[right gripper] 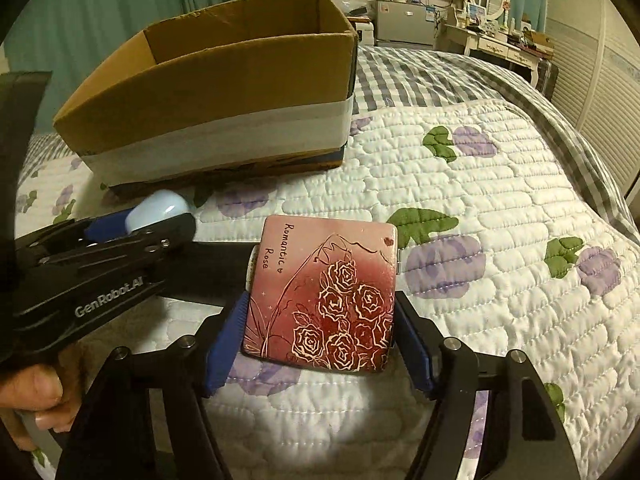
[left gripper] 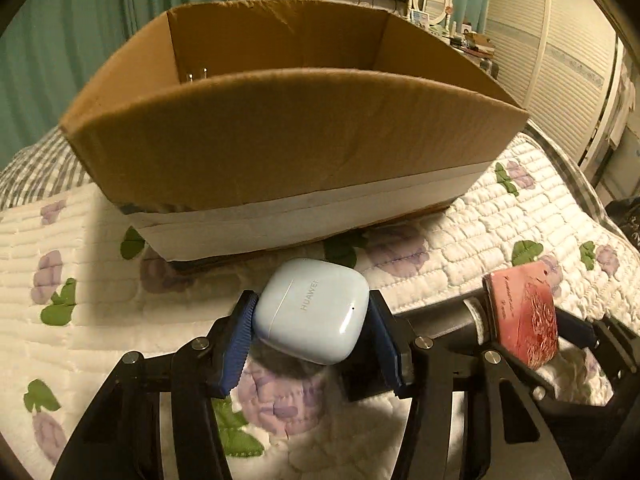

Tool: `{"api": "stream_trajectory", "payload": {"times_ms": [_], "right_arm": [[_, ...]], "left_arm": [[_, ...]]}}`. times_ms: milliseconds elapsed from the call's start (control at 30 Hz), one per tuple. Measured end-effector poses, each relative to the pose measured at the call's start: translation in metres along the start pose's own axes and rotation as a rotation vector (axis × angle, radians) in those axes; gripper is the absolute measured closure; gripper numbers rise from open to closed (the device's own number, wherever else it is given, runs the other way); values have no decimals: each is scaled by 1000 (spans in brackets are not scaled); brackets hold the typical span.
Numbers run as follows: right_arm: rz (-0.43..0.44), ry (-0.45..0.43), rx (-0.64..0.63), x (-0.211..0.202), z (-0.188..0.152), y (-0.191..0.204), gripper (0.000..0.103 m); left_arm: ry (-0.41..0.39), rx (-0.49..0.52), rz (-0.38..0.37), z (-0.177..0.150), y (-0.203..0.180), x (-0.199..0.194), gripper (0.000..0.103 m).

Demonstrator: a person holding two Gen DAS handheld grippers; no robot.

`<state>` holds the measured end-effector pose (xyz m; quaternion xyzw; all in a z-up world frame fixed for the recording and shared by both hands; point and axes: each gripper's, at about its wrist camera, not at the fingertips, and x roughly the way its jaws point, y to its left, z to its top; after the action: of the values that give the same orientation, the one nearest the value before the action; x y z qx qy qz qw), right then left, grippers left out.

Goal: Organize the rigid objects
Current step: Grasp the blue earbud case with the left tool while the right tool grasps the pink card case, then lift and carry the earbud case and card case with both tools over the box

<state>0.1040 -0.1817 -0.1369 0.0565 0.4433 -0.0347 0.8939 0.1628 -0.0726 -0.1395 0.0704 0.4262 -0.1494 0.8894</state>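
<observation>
We see a pale blue earbud case (left gripper: 312, 312), marked HUAWEI, pinched between the blue pads of the left tongs (left gripper: 313, 334). The case sits just above the quilted bed cover (left gripper: 460, 240), directly in front of the near wall of the cardboard box (left gripper: 296, 136). In the right wrist view the same case (right gripper: 160, 210) shows only its rounded end past the left tongs (right gripper: 132, 224).

The right tongs (right gripper: 320, 332) pinch a flat red-pink case (right gripper: 324, 296) by its two side edges. We read "Romantic Rose" on its lid, beside a line drawing of roses. It is held face up, low over the bed cover (right gripper: 480, 184), to the right of the box (right gripper: 208, 80) and nearer the camera. In the left wrist view this case (left gripper: 524, 316) appears edge-on to the right of the earbud case.

The box is open at the top, with a white band around its lower wall. It rests on the bed cover, which carries purple flowers and green leaves.
</observation>
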Motion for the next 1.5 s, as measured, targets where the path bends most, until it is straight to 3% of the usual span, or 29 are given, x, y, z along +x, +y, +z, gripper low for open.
{"api": "stream_trajectory", "payload": {"times_ms": [333,667,733,1133,1500], "right_arm": [[-17,-39,13,-32,-6,0,34],[-4,-132,-19,-88,-9,11,34],[4,-150,-24,-99,-10,15,34],[29,-315,-44,-191,-9,28,34],[65,-479,-52,-266,12,32,34]], "left_arm": [[-39,-1,-10,-20,3,-57,48],[-96,-44,14,-34,14,-117,48],[-121,-30,37,-33,13,-131,48],[-268,-63,13,-23,13,-224,48],[-416,-39,12,-6,4,-291,48]]}}
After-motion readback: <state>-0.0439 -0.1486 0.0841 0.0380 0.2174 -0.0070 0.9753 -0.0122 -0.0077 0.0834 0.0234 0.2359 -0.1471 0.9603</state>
